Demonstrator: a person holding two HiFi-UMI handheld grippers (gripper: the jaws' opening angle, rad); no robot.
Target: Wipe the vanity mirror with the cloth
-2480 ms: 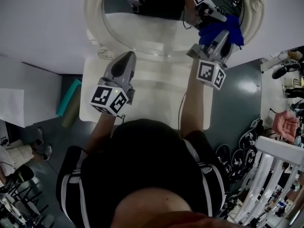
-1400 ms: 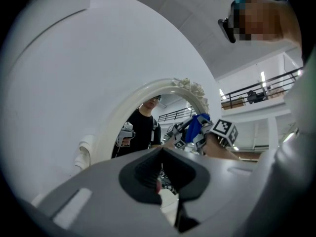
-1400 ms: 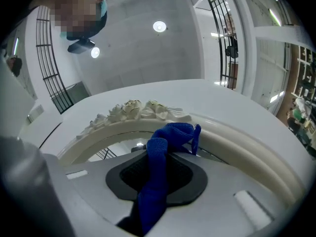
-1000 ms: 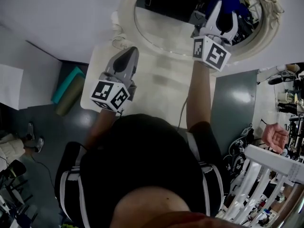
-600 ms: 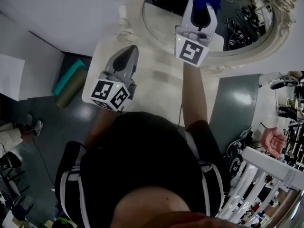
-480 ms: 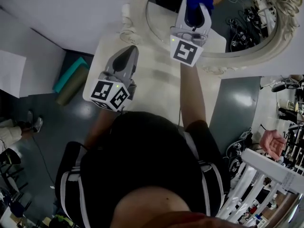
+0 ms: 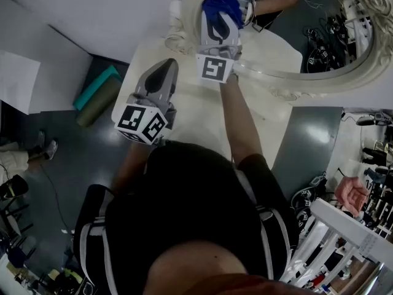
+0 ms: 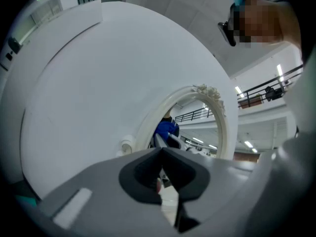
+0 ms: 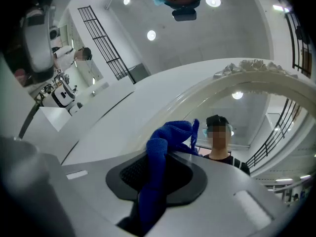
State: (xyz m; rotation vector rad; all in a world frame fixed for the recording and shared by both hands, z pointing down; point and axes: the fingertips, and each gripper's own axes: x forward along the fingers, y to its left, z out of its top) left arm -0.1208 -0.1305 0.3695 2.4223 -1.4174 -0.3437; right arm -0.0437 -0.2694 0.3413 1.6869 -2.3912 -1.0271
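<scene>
An oval vanity mirror (image 7: 307,72) in an ornate cream frame stands at the back of a white table (image 7: 196,112). My right gripper (image 7: 220,17) is shut on a blue cloth (image 7: 218,5) and holds it against the mirror's left side. In the right gripper view the blue cloth (image 9: 158,172) bunches out between the jaws, close to the mirror frame (image 9: 256,78). My left gripper (image 7: 164,72) hovers over the table's left part, shut and holding nothing. In the left gripper view its closed tips (image 8: 162,152) point at the mirror frame (image 8: 224,122), where the cloth (image 8: 168,129) shows.
A teal and olive rolled mat (image 7: 98,94) lies on the floor left of the table. A white rack (image 7: 350,238) and cables stand at the right. A white wall (image 7: 92,11) rises behind the mirror.
My right gripper has swept the blue cloth leftward along the mirror, from its right side to its left edge. The left gripper has stayed in place over the table.
</scene>
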